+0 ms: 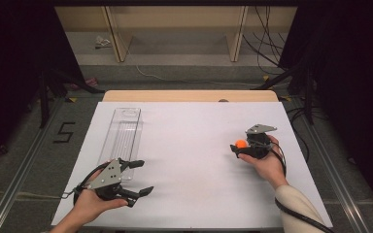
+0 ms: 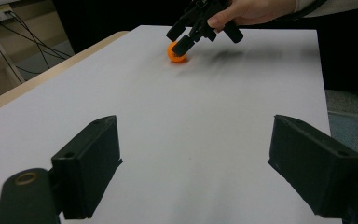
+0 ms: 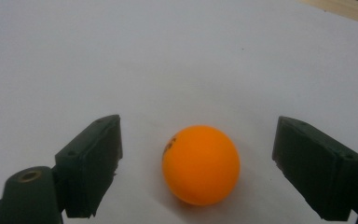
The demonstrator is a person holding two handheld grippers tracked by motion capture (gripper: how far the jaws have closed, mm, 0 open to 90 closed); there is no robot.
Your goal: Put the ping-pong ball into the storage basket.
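Note:
An orange ball rests on the white table, right of centre. My right gripper is open, its two black jaws standing on either side of the ball with a gap on each side. From above, the ball sits at the tip of the right gripper, held by a hand. My left gripper is open near the table's front left, with nothing between its jaws. The left gripper view looks across the table at the ball under the right gripper.
A long clear plastic tray lies on the left part of the table, running away from the left gripper. Bare wooden table edge shows at the far side. Tripod legs and cables stand on the floor around.

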